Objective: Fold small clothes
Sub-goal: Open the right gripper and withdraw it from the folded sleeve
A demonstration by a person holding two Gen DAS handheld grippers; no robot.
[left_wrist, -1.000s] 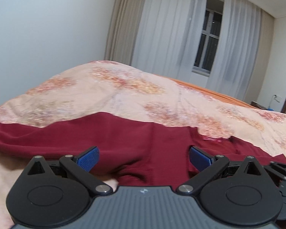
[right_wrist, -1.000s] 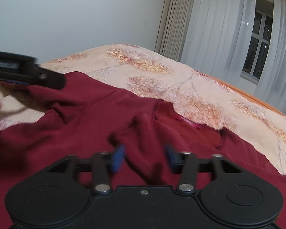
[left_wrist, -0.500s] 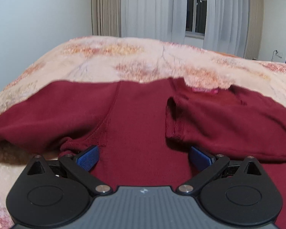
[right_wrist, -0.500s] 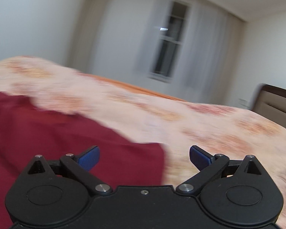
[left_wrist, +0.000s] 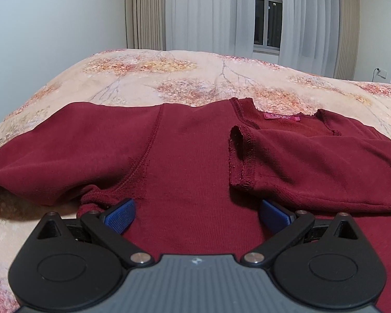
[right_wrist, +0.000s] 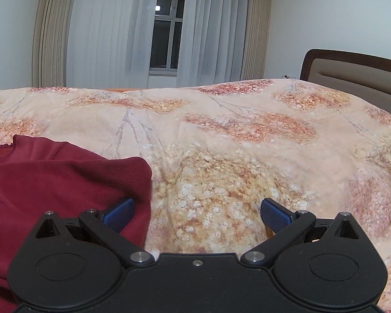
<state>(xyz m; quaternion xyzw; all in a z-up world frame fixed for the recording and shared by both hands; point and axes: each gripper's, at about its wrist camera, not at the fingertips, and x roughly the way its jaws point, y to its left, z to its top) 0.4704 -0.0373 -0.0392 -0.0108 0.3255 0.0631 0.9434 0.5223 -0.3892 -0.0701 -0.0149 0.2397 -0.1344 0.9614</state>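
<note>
A dark red long-sleeved top (left_wrist: 190, 156) lies flat on the bed, neck label (left_wrist: 281, 116) away from me. Its right sleeve (left_wrist: 312, 167) is folded across the body, cuff near the middle. Its left sleeve (left_wrist: 65, 151) stretches out to the left. My left gripper (left_wrist: 196, 215) is open and empty, low over the body of the top near the left armpit seam. My right gripper (right_wrist: 195, 215) is open and empty over the bedspread, its left fingertip (right_wrist: 118, 214) at the right folded edge of the top (right_wrist: 52, 187).
A peach floral bedspread (right_wrist: 234, 156) covers the bed. A brown headboard (right_wrist: 352, 70) stands at the right. White curtains (left_wrist: 208, 13) and a window (right_wrist: 165, 26) are behind the bed. A wall socket (left_wrist: 380, 72) is at the far right.
My right gripper has let go of the sleeve, opened, and swung right off the top to its right edge. My left gripper has turned to face the top squarely and stayed open.
</note>
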